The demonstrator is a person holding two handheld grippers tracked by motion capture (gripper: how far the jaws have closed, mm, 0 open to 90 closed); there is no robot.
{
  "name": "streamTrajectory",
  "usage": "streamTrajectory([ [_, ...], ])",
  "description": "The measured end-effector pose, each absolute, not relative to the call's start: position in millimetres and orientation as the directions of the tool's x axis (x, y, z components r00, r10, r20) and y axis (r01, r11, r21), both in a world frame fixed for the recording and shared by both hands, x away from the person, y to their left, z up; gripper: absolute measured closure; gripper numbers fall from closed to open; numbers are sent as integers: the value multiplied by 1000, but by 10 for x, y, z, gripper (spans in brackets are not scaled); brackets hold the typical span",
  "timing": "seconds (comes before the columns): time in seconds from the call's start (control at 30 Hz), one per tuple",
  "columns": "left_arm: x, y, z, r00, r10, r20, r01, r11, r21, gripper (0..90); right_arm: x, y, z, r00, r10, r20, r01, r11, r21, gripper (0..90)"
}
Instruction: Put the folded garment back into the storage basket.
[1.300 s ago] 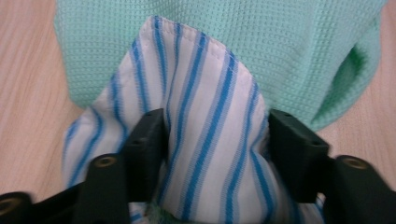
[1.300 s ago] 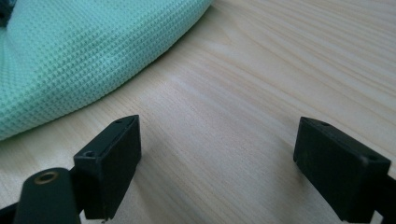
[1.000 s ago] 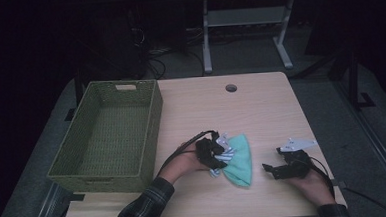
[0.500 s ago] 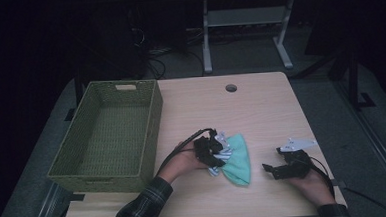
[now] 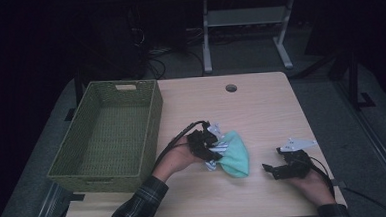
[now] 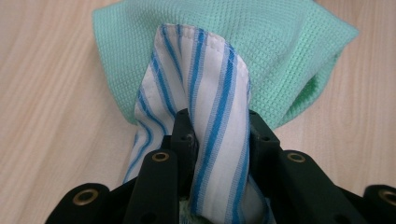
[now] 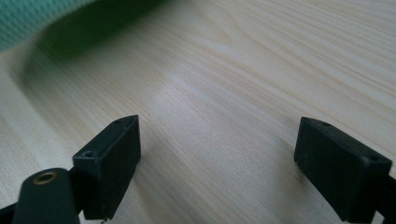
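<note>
Pointing up from tool (image 6: 217,135): striped cloth (image 6: 210,98)

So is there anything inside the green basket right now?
No, the green basket shows a bare woven bottom in the high view, while the striped cloth and the mint cloth sit on the table.

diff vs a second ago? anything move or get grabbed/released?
Little changed. The left gripper is clamped on the striped cloth, as before, and has lifted it slightly, so the cloth bunches a bit higher against the green cloth. Its jaws eased a little tighter, cloth between them. Nothing was let go. The right gripper sits open on the table where it was; the basket has not shifted.
</note>
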State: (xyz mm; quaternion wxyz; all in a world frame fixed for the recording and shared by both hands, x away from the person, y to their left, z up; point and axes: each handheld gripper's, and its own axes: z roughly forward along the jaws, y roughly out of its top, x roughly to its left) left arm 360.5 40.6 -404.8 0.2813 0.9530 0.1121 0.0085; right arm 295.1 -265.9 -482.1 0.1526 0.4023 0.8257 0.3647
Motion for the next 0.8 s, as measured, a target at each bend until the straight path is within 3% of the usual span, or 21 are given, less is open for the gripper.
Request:
streamTrajectory([
  [0.8,3598,741,-3359,964,266,-10,227,-802,552,690,2952,-2661,-4820,-630,775,42,554,411,724,145],
])
